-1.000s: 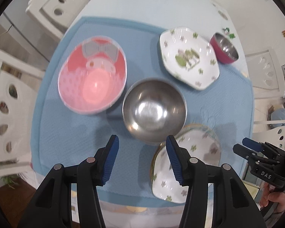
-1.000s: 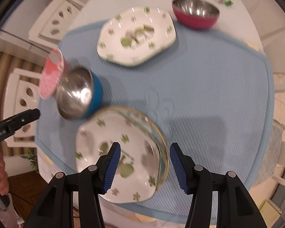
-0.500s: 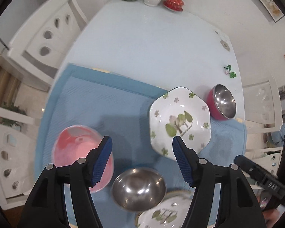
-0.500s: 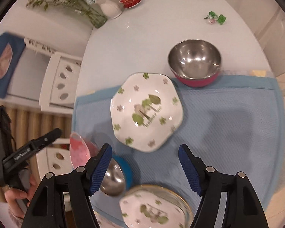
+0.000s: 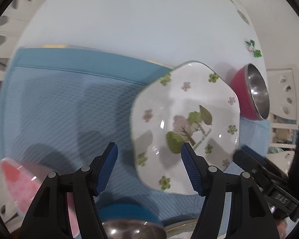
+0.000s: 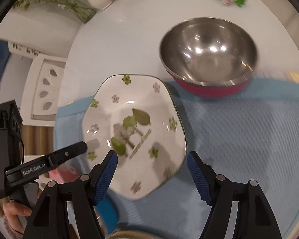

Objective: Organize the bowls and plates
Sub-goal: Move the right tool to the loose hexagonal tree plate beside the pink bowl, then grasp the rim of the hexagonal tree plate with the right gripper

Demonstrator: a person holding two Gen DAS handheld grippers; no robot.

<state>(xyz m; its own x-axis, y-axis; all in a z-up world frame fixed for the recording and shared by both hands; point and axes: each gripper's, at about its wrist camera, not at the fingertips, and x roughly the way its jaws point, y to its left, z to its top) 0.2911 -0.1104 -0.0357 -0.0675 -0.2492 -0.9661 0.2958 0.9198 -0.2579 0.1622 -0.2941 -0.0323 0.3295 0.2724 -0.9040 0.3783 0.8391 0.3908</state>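
Blue mat (image 5: 65, 107) on white table (image 5: 129, 20) (chair (image 6: 43, 91) beside).

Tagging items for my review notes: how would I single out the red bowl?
Start at the blue mat on the white table. At the mat's far edge, beside the flowered white plate, sits the red bowl: steel inside, red outside, empty, and round where the plate is angular.

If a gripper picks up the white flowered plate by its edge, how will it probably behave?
The flowered plate looks glazed and shiny, so it is likely stiff, slippery and breakable. Its shallow, wide shape probably tips if held at one edge only.
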